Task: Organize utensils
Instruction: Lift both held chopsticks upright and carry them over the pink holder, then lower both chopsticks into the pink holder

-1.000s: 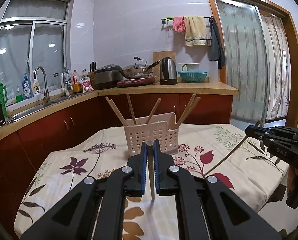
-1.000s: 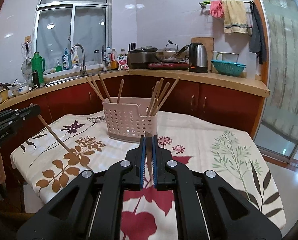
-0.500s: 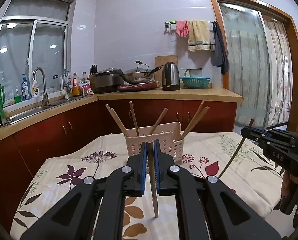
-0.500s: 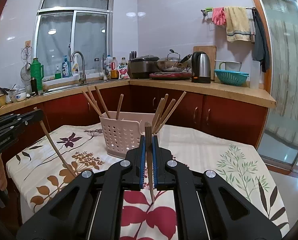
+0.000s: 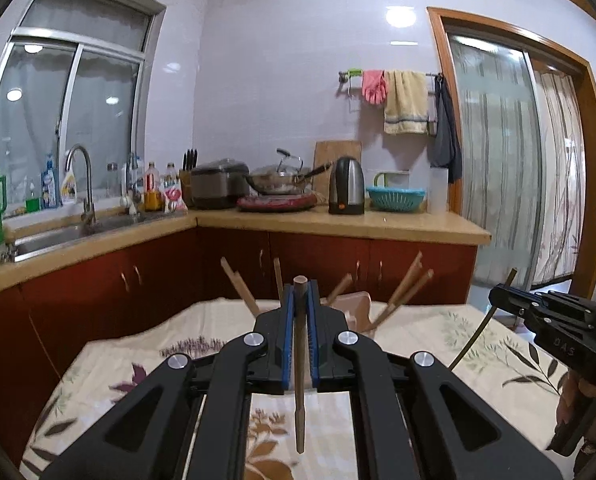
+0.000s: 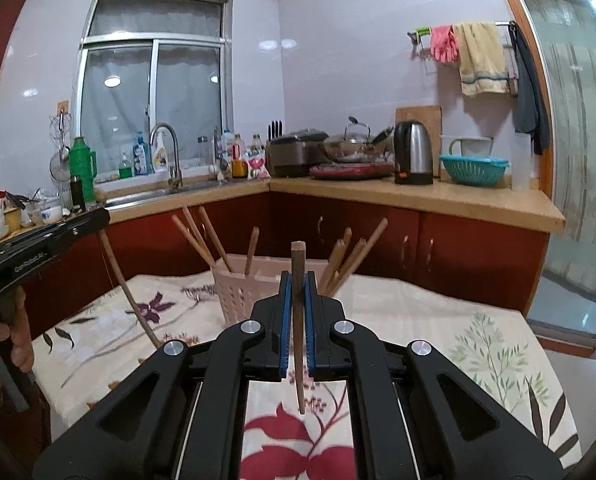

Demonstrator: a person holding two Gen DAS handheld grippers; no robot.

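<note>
A pink perforated utensil basket point(image 6: 237, 292) stands on the flowered tablecloth with several wooden chopsticks point(image 6: 207, 238) leaning in it. In the left wrist view only its rim point(image 5: 358, 304) shows behind the fingers. My left gripper point(image 5: 300, 304) is shut on a wooden chopstick point(image 5: 299, 408) that hangs point down above the cloth, short of the basket. My right gripper point(image 6: 298, 292) is shut on another wooden chopstick point(image 6: 299, 360), also upright, in front of the basket. Each gripper shows at the edge of the other's view, the right one point(image 5: 498, 294) and the left one point(image 6: 101, 218).
The table point(image 6: 478, 344) under the flowered cloth sits in front of red kitchen cabinets point(image 6: 438, 248). On the counter behind are a kettle point(image 6: 413, 152), a wok, a rice cooker, a teal colander and a sink with bottles. A glass sliding door point(image 5: 498, 160) is at the right.
Both grippers have risen and moved toward the basket, each still holding its chopstick. The basket now sits lower and partly behind the fingers in both views.
</note>
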